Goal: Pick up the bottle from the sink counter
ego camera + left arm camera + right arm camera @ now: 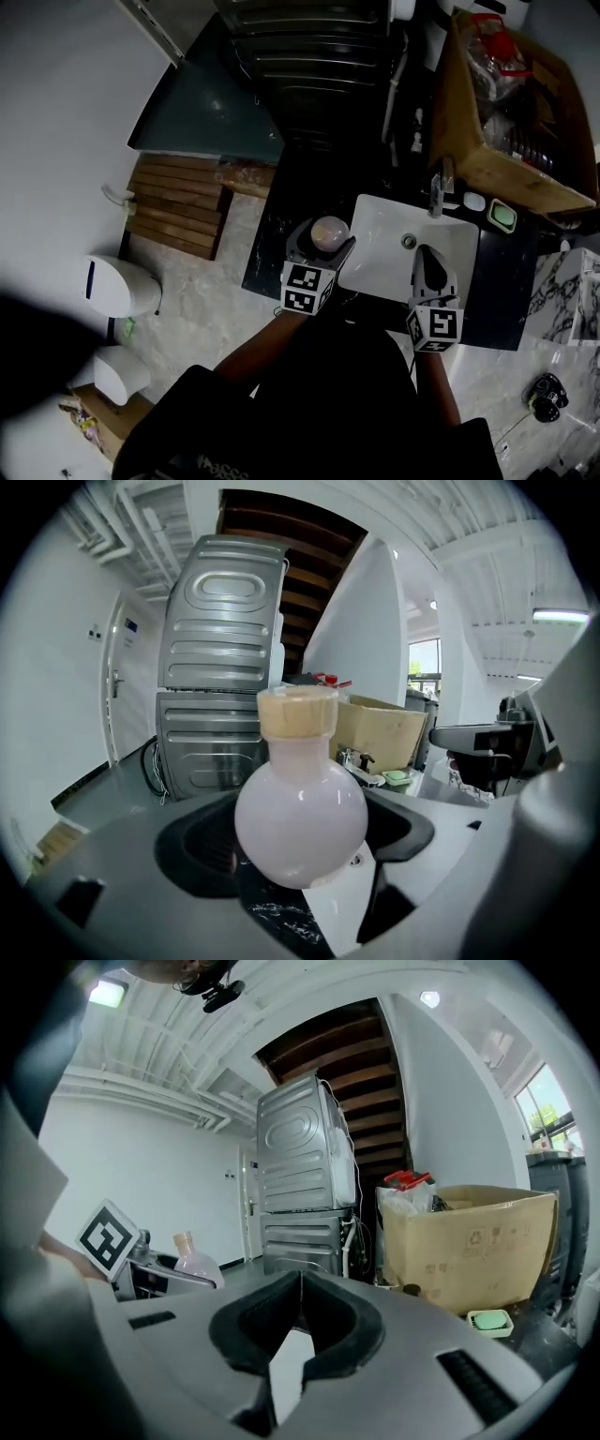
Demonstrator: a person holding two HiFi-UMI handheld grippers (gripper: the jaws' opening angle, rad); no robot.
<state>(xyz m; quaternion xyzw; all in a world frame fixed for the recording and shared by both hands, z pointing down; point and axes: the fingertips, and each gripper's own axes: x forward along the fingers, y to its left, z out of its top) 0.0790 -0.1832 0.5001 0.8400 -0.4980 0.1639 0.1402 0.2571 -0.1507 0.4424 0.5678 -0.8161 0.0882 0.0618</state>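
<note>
There is one bottle (329,234), and the left gripper (322,246) has it. Its jaws are spread wide around the round pink belly (300,808), one on each side, pressing against it. The bottle stands upright with its long axis vertical: the short neck and pale stopper point up and the rounded bottom points down. It sits at the left edge of the one white sink (375,253). In the left gripper view, the dark surface (506,281) and a corner of the sink rim show just below the bottle's bottom.

There are two grippers. The right gripper (431,270) hovers over the right part of the sink bowl. Its jaws (298,1279) are pressed together at the tips, with nothing between them. In the right gripper view the bottle shows off to the left (195,1262), well apart from that gripper.

One tap (438,192) stands at the back of the sink. One green bar of soap (503,217) lies to the right of the tap. One open cardboard box (487,159) rests behind them. Two grey metal machines (220,667) stand stacked, one on the other, beyond the surface.
</note>
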